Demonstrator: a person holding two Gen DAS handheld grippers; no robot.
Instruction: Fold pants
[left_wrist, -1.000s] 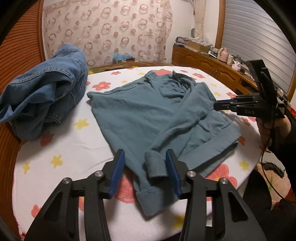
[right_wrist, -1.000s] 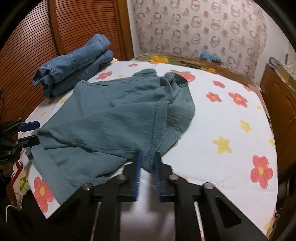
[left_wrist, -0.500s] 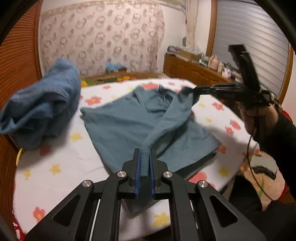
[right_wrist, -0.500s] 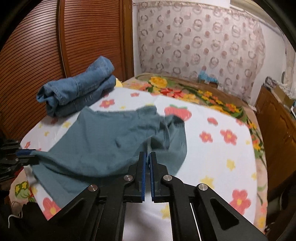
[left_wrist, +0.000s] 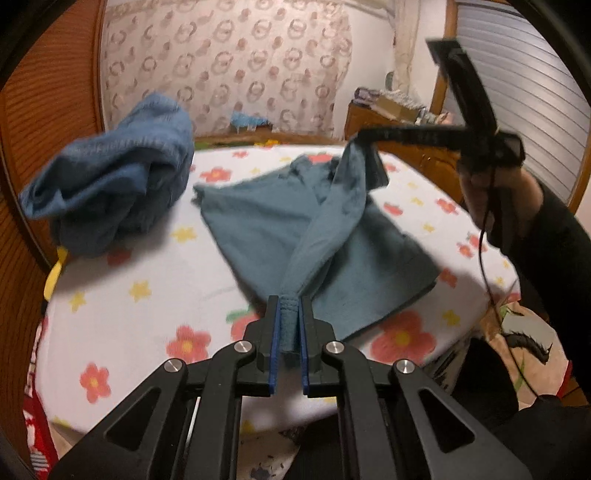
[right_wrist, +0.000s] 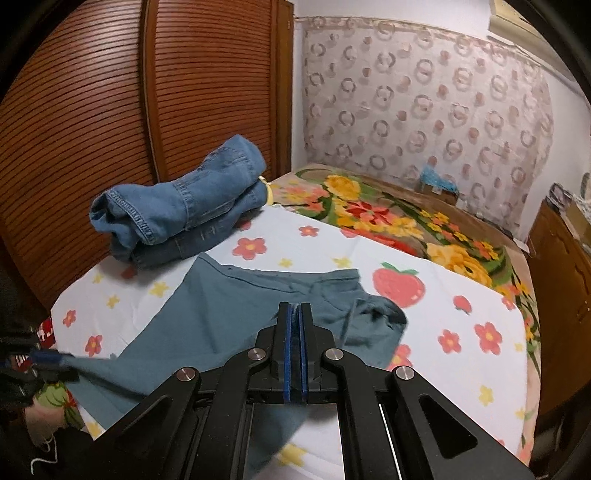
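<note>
left wrist view: left gripper (left_wrist: 288, 328) is pinching the hem of the teal-grey cotton pants (left_wrist: 258, 229), which sit on a white flower-print sheet (left_wrist: 140, 295); crumpled blue denim jeans (left_wrist: 110, 184) lie far left.
same view, right side: right gripper (left_wrist: 364, 138) holds another corner up in the air.
right wrist view: right gripper (right_wrist: 294, 332) is clamped tight on a thin fold of the pants (right_wrist: 207, 317), jeans (right_wrist: 181, 199) stacked behind.

- The left gripper (left_wrist: 289, 325) points downward at the near edge, jaws clamped on a fabric hem.
- The right gripper (right_wrist: 294, 345), raised at the right, is closed on cloth.
</note>
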